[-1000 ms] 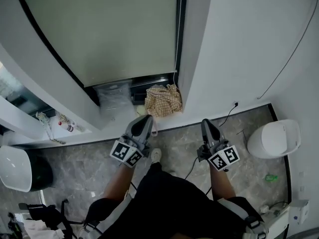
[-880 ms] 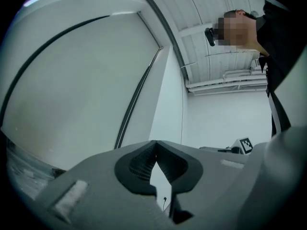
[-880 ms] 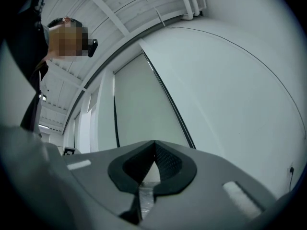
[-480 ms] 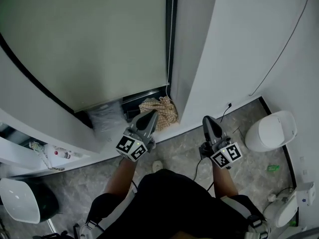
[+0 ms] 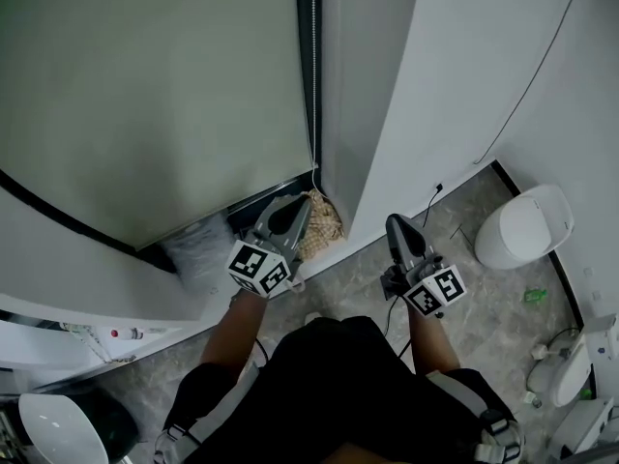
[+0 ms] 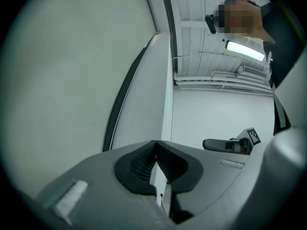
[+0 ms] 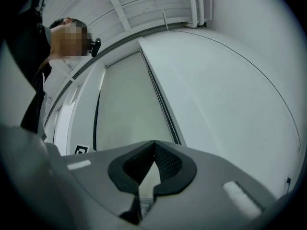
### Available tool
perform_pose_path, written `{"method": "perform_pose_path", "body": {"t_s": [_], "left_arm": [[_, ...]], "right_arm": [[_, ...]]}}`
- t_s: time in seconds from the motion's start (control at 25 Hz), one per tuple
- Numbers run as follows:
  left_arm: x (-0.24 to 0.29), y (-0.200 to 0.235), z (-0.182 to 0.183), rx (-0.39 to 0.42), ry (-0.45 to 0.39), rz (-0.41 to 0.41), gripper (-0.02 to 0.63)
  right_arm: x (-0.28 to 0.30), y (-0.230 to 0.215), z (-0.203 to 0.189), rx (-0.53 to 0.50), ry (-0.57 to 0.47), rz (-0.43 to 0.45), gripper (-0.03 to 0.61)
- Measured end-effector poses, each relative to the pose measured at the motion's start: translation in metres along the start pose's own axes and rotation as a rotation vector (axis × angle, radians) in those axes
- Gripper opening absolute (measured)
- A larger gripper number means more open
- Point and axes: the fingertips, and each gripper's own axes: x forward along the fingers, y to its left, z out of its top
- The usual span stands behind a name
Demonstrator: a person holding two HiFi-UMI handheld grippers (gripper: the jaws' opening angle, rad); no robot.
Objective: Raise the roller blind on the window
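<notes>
Looking steeply down at the window, left to right.

- Far left, low: a white basin (image 5: 58, 431). Small bottles (image 5: 116, 333) stand on the ledge above it, labels too small to read.
- Roller blind (image 5: 145, 95): pale grey-green and lowered over nearly the whole window. A dark gap shows under its bottom edge.
- A clear plastic bag (image 5: 198, 249) sits in that gap, blurred.
- Left gripper (image 5: 296, 203): raised in front of the blind's lower right corner, apart from the fabric. Its own view shows the jaws pressed together with nothing between them. Its marker cube (image 5: 258, 267) bears black-and-white squares only, no lettering.
- Checked cloth (image 5: 327, 222): bunched on the sill just right of the left gripper.
- Pull chain (image 5: 314, 85): hangs along the black frame at the blind's right edge. Neither gripper touches it.
- Right gripper (image 5: 396, 224): in front of the white wall, well right of the chain, jaws pressed together and empty.
- Wall socket (image 5: 438, 188) with a thin cable, text illegible.
- Far right: a white lidded bin (image 5: 527, 225) on the marble-patterned floor.
</notes>
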Motion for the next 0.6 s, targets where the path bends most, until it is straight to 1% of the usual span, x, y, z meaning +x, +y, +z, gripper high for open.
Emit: {"method": "perform_pose_path", "body": {"t_s": [0.08,0.28,0.32,0.44,0.6], "left_arm": [[0.020,0.008,-0.002,0.004,0.016,-0.015,0.002],[0.064,0.025,0.007,0.004,0.017,-0.040,0.005],[0.073,0.028,0.009,0.000,0.022,-0.046,0.026],[0.098,0.041,0.013,-0.007,0.032,-0.057,0.058],[0.125,0.056,0.022,0.028,0.033,-0.064,0.112]], "right_arm": [[0.004,-0.009,0.001,-0.002,-0.002,-0.010,0.000],[0.019,-0.025,0.015,-0.023,-0.021,-0.016,0.000],[0.023,-0.028,0.019,-0.030,-0.030,-0.013,0.000],[0.031,-0.041,0.029,-0.041,-0.057,-0.008,0.000],[0.034,-0.055,0.036,-0.039,-0.078,-0.013,0.000]]}}
